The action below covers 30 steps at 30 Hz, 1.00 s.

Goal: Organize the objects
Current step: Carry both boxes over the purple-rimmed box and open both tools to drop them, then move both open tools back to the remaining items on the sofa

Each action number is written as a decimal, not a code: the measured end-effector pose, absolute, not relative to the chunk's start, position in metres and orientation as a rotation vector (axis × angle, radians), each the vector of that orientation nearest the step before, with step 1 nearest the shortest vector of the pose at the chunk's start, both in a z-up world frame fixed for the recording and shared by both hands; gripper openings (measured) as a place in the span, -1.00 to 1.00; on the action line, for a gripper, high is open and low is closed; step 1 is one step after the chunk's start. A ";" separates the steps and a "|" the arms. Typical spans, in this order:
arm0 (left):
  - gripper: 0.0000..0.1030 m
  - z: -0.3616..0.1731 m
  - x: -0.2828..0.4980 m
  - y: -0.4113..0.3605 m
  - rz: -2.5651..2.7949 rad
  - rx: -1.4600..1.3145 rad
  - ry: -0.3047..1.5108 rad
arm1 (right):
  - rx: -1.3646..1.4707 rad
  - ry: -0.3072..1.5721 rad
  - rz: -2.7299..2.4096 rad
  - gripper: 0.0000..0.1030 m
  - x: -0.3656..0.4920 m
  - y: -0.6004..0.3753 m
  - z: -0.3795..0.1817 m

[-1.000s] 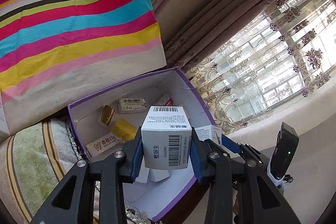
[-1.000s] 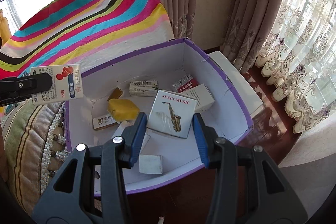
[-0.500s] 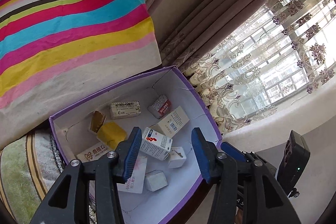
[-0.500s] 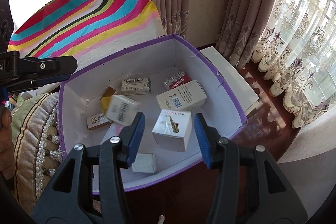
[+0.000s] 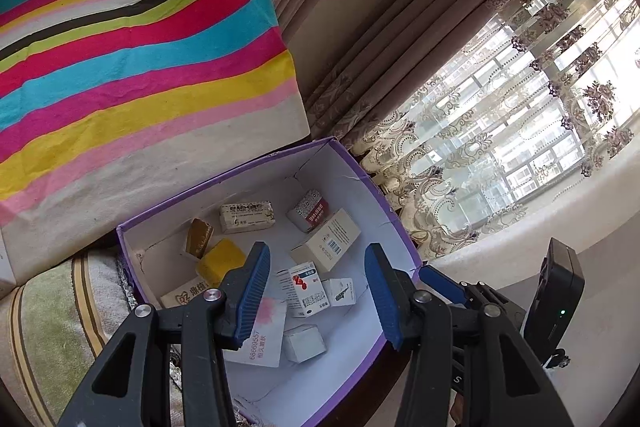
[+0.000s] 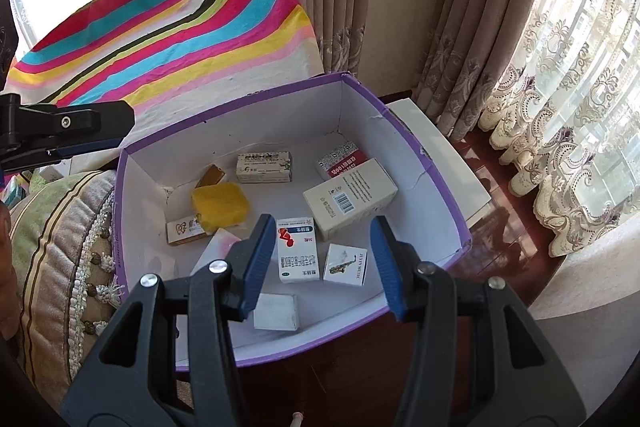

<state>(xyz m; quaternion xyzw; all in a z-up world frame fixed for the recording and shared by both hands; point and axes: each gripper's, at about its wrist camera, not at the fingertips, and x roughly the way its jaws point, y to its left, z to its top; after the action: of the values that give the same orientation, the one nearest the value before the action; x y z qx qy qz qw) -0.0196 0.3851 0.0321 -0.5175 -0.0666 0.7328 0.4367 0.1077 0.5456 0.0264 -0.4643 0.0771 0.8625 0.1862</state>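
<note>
1. Striped cloth (image 6: 168, 39) in red, blue, yellow and pink bands hangs at the far left, behind the box.
2. Brown curtains (image 6: 460, 7) and a lace curtain (image 6: 572, 87) fill the far right, w/ bright window light.
3. Purple box (image 6: 448, 187) w/ white inside stands open in the middle, on dark wood; a striped cushion (image 6: 60, 247) touches its left wall.
4. Left tool (image 5: 316, 291) hovers above the near part of the box, blue pads spread wide, nothing between them.
5. Right tool (image 6: 324, 263) is also over the near edge of the box, pads wide apart and empty.
6. Big white carton (image 6: 350, 197) w/ barcode lies on the box floor, right of centre, tilted.
7. Yellow block (image 6: 220, 205) lies left of centre, resting partly on a small brown-white pack (image 6: 184, 231).
8. White-blue medicine pack (image 6: 298, 249) w/ red mark lies flat in the near middle, just beside the saxophone-print box (image 6: 346, 264) at its right.
9. Beige pack (image 6: 264, 167) lies at the far wall; a red-white pack (image 6: 340, 163) is to its right, touching the big carton.
10. Plain white small box (image 6: 276, 311) lies nearest, by the front wall.
11. Pink-white card (image 5: 262, 335) lies flat at near left, partly hidden by the left tool's pad.
</note>
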 end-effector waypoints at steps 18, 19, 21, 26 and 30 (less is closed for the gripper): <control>-0.01 0.034 -0.028 0.326 1.875 -1.295 -0.218 | -1.299 0.181 2.512 0.09 0.092 0.510 0.043; -0.01 0.035 -0.028 0.323 1.882 -1.294 -0.220 | -1.300 0.176 2.516 0.09 0.092 0.507 0.044; -0.01 0.036 -0.028 0.316 1.886 -1.292 -0.229 | -1.299 0.169 2.525 0.09 0.090 0.503 0.046; -0.01 0.040 -0.029 0.291 1.915 -1.281 -0.258 | -1.296 0.156 2.568 0.18 0.083 0.487 0.052; -0.01 0.042 -0.033 0.264 1.969 -1.273 -0.289 | -1.308 0.139 2.615 0.24 0.074 0.470 0.053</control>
<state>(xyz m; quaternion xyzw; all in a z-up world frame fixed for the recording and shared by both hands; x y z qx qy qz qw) -0.0331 0.2640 0.0423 -0.4985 -0.1130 0.7711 0.3796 0.0744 0.4696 0.0529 -0.4442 0.0471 0.8883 0.1070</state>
